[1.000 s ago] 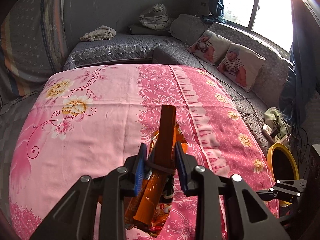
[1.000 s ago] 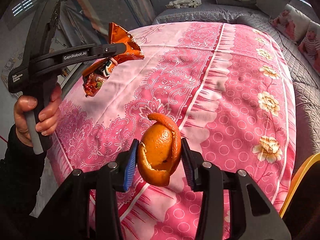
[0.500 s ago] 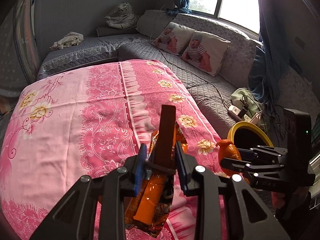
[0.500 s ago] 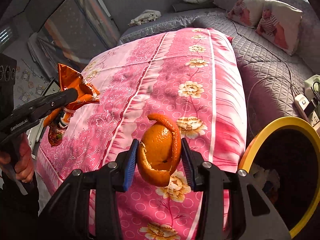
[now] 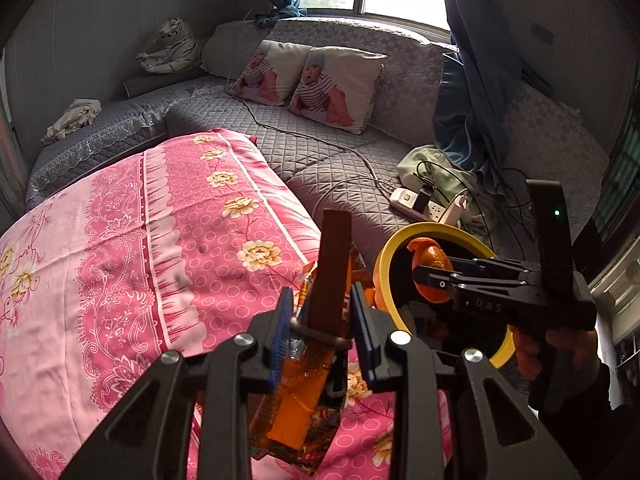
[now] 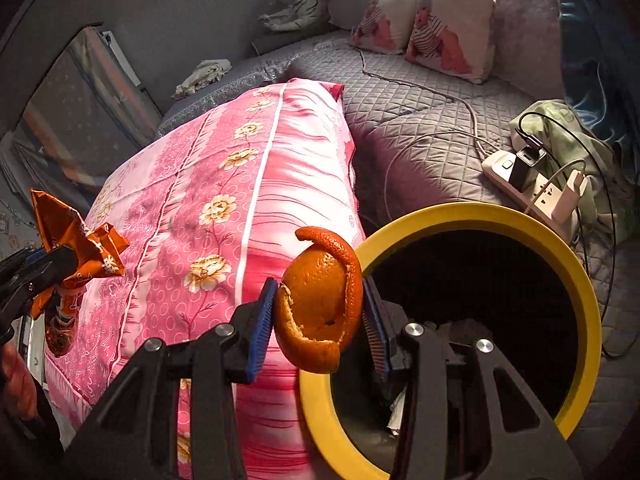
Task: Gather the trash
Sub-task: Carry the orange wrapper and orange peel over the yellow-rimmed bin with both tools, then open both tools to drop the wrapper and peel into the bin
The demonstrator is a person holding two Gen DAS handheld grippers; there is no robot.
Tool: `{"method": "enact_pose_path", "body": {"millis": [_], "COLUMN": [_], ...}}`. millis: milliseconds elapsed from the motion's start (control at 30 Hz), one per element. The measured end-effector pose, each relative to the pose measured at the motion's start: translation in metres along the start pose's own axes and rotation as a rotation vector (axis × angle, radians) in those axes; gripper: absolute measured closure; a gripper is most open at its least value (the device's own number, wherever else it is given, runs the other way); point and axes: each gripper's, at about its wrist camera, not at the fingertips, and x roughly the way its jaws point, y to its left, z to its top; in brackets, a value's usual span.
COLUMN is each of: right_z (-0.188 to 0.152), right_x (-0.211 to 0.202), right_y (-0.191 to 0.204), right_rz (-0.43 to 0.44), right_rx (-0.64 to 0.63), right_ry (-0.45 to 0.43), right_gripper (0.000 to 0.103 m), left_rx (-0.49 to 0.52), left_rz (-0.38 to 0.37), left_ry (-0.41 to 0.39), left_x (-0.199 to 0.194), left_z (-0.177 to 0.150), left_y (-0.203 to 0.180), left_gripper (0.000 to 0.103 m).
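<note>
My left gripper [image 5: 322, 332] is shut on an orange snack wrapper [image 5: 304, 392], held above the pink bedspread's [image 5: 120, 260] right edge. The wrapper also shows at the left of the right wrist view [image 6: 76, 248]. My right gripper [image 6: 320, 316] is shut on an orange peel [image 6: 320, 300], held over the left rim of the yellow-rimmed bin [image 6: 576, 264]. In the left wrist view the peel [image 5: 430, 258] hangs over the bin's [image 5: 404, 236] dark opening, right of my left gripper.
A grey quilted sofa [image 5: 320, 136] wraps around behind, with two baby-print pillows [image 5: 312, 80] and a toy tiger [image 5: 172, 46]. A power strip with plugs and cables [image 5: 424, 204] lies just beyond the bin. Some trash lies inside the bin [image 6: 400, 408].
Both grippers have swung right towards the bin. The orange peel has gone from over the bedspread to over the bin's rim. Both grips stay the same.
</note>
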Motion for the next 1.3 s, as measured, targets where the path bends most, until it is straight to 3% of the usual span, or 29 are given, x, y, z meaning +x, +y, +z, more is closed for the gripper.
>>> {"method": "enact_pose_path", "body": {"millis": [633,1133,1300], "right_z": [-0.01,-0.013,-0.011], "right_x": [-0.017,-0.004,-0.001], "right_y": [-0.109,-0.145,-0.146], "right_rz": [-0.141,-0.175,-0.187], "right_rx": [0.193,0.281,0.28], "right_ry": [-0.021,0.013,0.019], "right_gripper": [0.063,0.062,0.062], "left_rx": [0.159,0.087,0.086], "left_rz": [-0.151,-0.255,-0.258], "left_ry": [0.058,0.131,0.139], "left_x": [0.058,0.121,0.13], "left_z": [0.02,0.016,0.014], "left_y": [-0.107,-0.122,-0.126], "left_gripper": [0.076,0.075,0.075]}}
